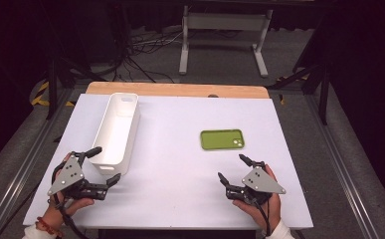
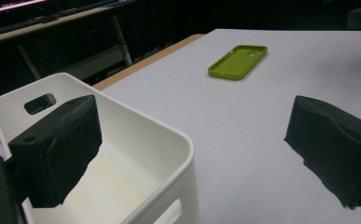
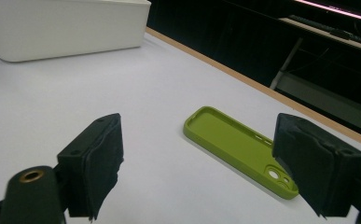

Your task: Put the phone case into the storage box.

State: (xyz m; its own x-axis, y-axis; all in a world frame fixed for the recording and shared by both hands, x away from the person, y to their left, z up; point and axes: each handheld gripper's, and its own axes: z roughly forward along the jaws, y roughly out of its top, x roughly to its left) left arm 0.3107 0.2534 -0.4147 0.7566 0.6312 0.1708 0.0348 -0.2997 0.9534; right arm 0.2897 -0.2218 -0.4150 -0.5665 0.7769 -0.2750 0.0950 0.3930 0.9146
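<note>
Phone case (image 1: 222, 139), green and lying hollow side up, rests flat on the white table (image 1: 180, 149) right of centre, just ahead of our right gripper (image 1: 236, 168). That gripper hangs above the sheet with its jaws spread wide and nothing between them; in the right gripper view the case (image 3: 241, 149) sits between the two black pads, a little beyond them. Our left gripper (image 1: 99, 164) is likewise wide open and empty, one jaw over the near end of the white bin (image 1: 116, 130), the other out over the table beside it.

We judge the main risk to be the case's low, thin wall: a flat approach could push it across the smooth sheet instead of gripping it, and a pinch on one edge could let it tilt or slip out. The left jaw could also knock the bin's rim (image 2: 178, 140) if we swing that hand carelessly.

The bin's near wall is cut off in the left gripper view, and the dark background past the table is hard to read
</note>
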